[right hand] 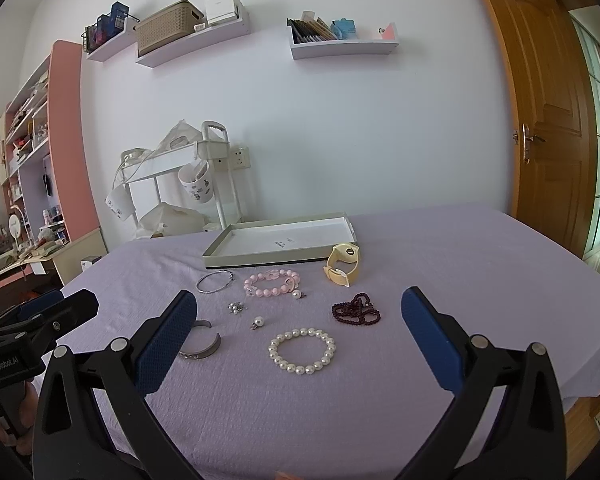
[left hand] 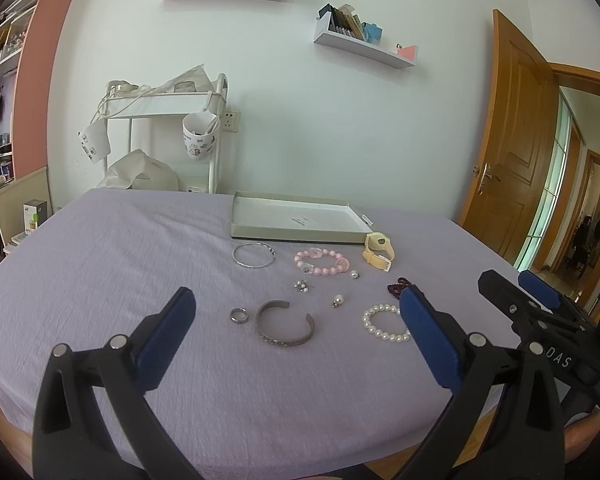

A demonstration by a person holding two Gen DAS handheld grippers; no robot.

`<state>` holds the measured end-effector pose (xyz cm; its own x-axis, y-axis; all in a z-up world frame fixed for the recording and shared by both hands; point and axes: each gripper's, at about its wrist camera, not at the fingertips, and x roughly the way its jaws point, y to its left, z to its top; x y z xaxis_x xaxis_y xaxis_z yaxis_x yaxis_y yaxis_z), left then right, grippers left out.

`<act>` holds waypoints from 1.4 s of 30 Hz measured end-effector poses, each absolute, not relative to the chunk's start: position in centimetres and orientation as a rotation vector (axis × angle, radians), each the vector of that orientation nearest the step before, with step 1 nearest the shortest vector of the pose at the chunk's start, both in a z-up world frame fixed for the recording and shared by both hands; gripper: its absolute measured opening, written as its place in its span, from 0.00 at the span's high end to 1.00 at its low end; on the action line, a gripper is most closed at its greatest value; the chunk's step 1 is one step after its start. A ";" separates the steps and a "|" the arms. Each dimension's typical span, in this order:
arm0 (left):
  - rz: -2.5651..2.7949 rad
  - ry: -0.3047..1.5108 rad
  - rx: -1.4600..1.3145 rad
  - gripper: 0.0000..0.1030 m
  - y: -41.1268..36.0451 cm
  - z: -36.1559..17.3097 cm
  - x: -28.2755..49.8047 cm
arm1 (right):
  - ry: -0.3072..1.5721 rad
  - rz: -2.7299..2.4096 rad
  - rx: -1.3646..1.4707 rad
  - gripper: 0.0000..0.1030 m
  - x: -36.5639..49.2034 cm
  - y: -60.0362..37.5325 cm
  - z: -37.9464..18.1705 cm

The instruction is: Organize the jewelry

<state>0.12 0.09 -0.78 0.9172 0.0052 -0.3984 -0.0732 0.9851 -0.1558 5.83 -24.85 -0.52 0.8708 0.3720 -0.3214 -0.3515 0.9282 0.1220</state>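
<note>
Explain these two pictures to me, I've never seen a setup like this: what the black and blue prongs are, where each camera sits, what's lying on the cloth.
The prongs are two hand-held grippers; a person carries one in each hand, and each carries a wide-angle camera looking along its fingers. One picture is from the left gripper, the other from the right gripper. Both are open and hold nothing. On the purple cloth lie a pearl bracelet, a grey cuff, a ring, a silver bangle, a pink bead bracelet, dark beads, a cream watch, small earrings, and an empty shallow box.

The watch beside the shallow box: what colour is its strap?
Pale cream-yellow; the watch shows best in the right wrist view, lying by the box.
</note>
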 end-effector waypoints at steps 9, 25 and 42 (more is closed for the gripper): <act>0.053 0.426 -0.178 0.02 1.1 -1.5 0.6 | 0.366 0.376 0.059 0.01 6.3 -24.6 -1.4; 0.136 0.622 -0.165 0.02 3.3 -5.2 6.5 | 0.595 0.350 -0.015 0.01 15.9 -23.9 -3.6; 0.108 0.705 -0.197 0.02 5.0 -7.2 9.2 | 0.902 0.303 -0.070 0.25 24.1 -23.0 -8.5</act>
